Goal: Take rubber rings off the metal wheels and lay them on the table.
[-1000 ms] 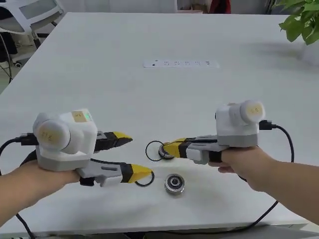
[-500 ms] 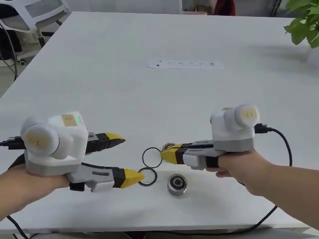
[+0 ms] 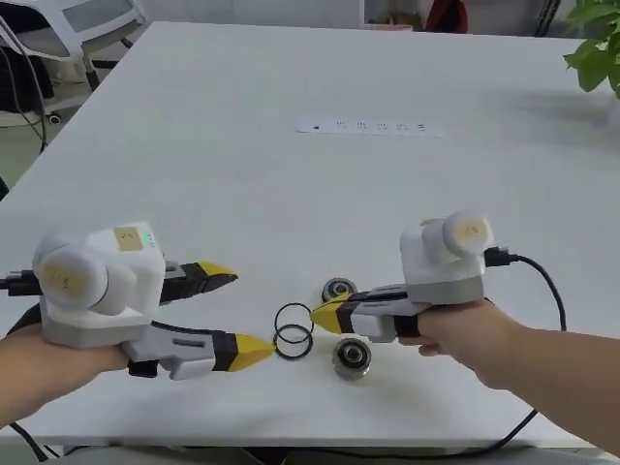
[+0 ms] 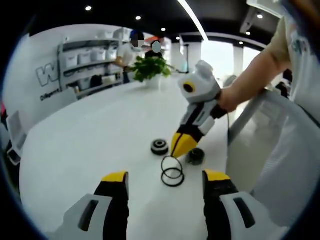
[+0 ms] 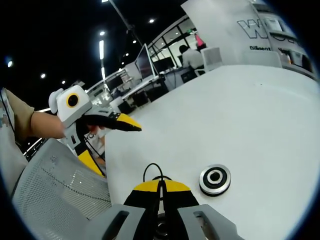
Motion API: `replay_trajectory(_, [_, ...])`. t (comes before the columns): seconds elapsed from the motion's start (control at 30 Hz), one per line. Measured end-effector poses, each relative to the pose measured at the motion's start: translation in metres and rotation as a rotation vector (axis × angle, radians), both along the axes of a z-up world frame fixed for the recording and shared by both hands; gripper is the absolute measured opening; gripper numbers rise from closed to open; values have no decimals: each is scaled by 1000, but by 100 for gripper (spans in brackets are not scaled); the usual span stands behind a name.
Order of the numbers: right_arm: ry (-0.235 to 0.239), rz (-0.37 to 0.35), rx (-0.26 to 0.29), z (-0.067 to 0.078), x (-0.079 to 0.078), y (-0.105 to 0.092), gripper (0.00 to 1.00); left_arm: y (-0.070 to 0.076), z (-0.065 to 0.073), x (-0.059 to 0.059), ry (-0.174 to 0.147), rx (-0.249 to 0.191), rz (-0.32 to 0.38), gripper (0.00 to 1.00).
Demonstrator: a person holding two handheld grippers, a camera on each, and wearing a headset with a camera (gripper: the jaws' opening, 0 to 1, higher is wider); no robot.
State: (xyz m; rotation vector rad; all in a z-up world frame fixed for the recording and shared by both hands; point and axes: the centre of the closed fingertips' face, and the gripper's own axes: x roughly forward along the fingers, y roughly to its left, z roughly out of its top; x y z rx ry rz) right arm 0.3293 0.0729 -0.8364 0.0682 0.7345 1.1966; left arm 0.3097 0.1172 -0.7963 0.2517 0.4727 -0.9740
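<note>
Two metal wheels stand on the white table (image 3: 291,174): one (image 3: 338,290) just beyond my right gripper, one (image 3: 352,356) nearer the front edge. Two black rubber rings lie side by side, the farther ring (image 3: 294,318) pinched at its edge by my right gripper (image 3: 320,315), which is shut on it. The nearer ring (image 3: 294,342) lies loose by the yellow tip of my left gripper (image 3: 237,312), which is open and holds nothing. The left gripper view has both rings (image 4: 172,171) ahead of its jaws and the wheels (image 4: 160,146) behind. One wheel (image 5: 215,180) sits right of the right gripper's jaws.
A white power strip (image 3: 368,126) lies flat at the table's far middle. A potted plant (image 3: 596,39) stands at the far right corner and an office chair (image 3: 58,29) beyond the left edge. The front edge of the table runs close below both grippers.
My right gripper has drawn back to the right with the ring, uncovering the far wheel. The held ring now lies beside the loose one. The left gripper has barely moved.
</note>
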Motion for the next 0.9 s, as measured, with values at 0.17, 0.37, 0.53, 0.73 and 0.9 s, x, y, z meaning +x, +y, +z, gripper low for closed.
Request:
replay_trajectory(0.17, [5, 9, -13, -3, -3, 2, 0, 3, -1, -2, 1, 1, 7, 60])
replay_trajectory(0.37, [20, 14, -37, -9, -5, 3, 0, 8, -2, -4, 2, 6, 15, 60])
replay_trajectory(0.53, [27, 10, -62, -14, -6, 1, 0, 10, -3, -6, 4, 8, 19, 60])
replay_trajectory(0.73, [34, -5, -71, -16, -5, 0, 0, 11, -5, -7, 7, 11, 22, 60])
replay_trajectory(0.9, [35, -11, -77, -18, -4, -1, 0, 12, -5, -7, 9, 13, 22, 60])
